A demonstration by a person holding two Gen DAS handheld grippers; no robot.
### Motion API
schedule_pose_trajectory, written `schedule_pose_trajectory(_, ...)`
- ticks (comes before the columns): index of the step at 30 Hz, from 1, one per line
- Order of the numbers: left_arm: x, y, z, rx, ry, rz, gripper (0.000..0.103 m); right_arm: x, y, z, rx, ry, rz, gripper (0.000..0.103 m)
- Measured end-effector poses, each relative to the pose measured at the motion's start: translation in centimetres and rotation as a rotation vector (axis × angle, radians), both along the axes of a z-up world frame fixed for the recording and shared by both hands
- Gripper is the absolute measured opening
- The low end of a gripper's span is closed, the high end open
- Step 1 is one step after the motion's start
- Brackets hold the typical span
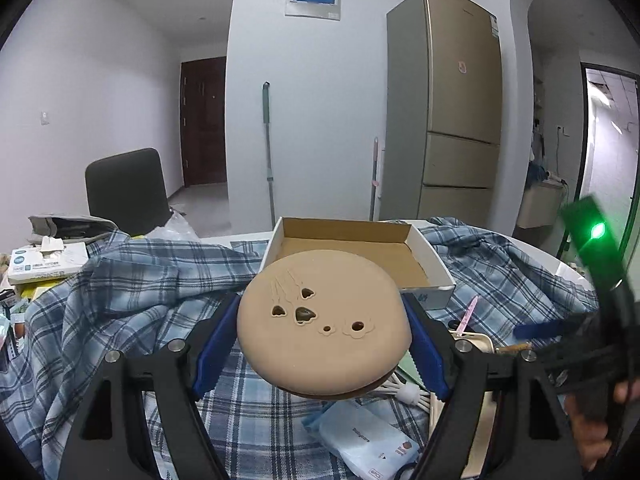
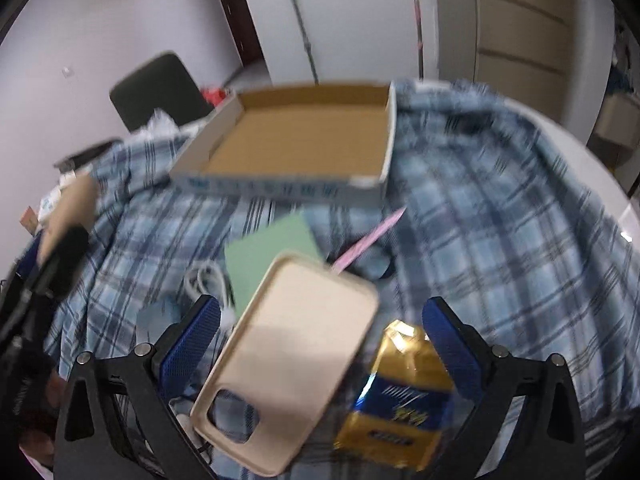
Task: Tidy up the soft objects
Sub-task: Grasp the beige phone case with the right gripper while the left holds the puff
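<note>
Left fingers: the left gripper [image 1: 322,340] has its two blue pads [image 1: 214,344] pressed against opposite edges of a tan round silicone pad [image 1: 324,320], clamped across its width and carrying it clear of the cloth.
Grip quality: contact is on the rim only. The piece looks soft, so I judge it liable to buckle or squirt out if the squeeze is uneven.
Held item position: in front of and lower than the near wall of the open cardboard box [image 1: 430,258], apart from it.
Right fingers: the right gripper [image 2: 320,344] has its fingers [image 2: 192,340] spread wide, with nothing pinched. A beige phone case [image 2: 288,364] and a gold and blue packet [image 2: 396,396] lie below the gap; touching or not cannot be told, as this view is blurred.
Surroundings: a green sheet [image 2: 272,252], a pink strip [image 2: 368,240], a white cable [image 2: 208,280] and a pale blue pouch [image 1: 360,436] lie close together on the plaid cloth [image 2: 500,220]. The cloth is rumpled over a white table [image 2: 612,168].
Risk 1: the silicone pad could catch the box's near wall on the way in, shoving the light box or knocking the pad loose. Cause: carried too low.
Risk 2: release too early would drop it onto the clutter short of the box.
Risk 3: the right fingers could close on case and packet together, or snag the cloth. Cause: crowded items under a wide opening.
Risk 4: the two grippers appear in each other's views, so they could collide near the box.
</note>
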State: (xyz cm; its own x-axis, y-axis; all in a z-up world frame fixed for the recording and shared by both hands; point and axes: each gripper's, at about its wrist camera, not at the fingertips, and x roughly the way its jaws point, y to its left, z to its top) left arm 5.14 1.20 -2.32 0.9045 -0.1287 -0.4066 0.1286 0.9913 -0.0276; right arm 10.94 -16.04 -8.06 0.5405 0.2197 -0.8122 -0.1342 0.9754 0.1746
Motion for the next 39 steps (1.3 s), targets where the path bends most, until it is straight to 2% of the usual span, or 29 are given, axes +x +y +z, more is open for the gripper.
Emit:
schedule_pose_trajectory(4,-0.2,-0.1,0.0,0.002,-0.008,0.006,0.080,0.2,0.9,-1.6,0.007,0.071,-0.013,0.096)
schedule_pose_trajectory(8,-0.1,0.1,0.0,-0.007,-0.002,0.022,0.081,0.6,1.8,-1.6,-0.045,0.036,-0.033,0.089)
schedule_pose_trajectory(10,0.0,0.4,0.0,-0.016,0.005,0.033,0.081,0.9,2.5,-1.5,-0.075,0.019,-0.032,0.080)
schedule_pose_trajectory(14,0.2,0.8,-0.1,-0.034,0.018,0.042,0.081,1.6,4.3,-1.3,-0.152,-0.024,0.017,0.074)
schedule_pose_trajectory(16,0.2,0.8,0.0,-0.036,0.019,0.043,0.081,1.9,5.0,-0.7,-0.174,-0.072,0.045,0.061)
schedule_pose_trajectory(17,0.2,0.7,0.0,-0.034,0.017,0.043,0.081,2.2,5.4,-0.4,-0.190,-0.097,0.072,0.061)
schedule_pose_trajectory(19,0.1,0.6,0.0,-0.029,0.015,0.040,0.081,2.8,6.6,-0.2,-0.249,-0.109,0.141,0.071)
schedule_pose_trajectory(21,0.1,0.6,0.1,-0.032,0.014,0.042,0.081,2.8,7.1,-0.4,-0.302,-0.098,0.153,0.078)
schedule_pose_trajectory(24,0.2,0.8,0.1,-0.043,0.019,0.046,0.081,2.0,6.0,-0.2,-0.239,-0.080,0.134,0.085)
schedule_pose_trajectory(33,0.4,1.2,0.0,-0.055,0.023,0.055,0.081,-0.8,4.9,-0.9,-0.207,-0.054,0.197,0.086)
schedule_pose_trajectory(39,0.0,0.9,0.3,-0.035,-0.007,0.049,0.081,-1.1,4.7,-2.5,-0.199,-0.012,0.218,0.083)
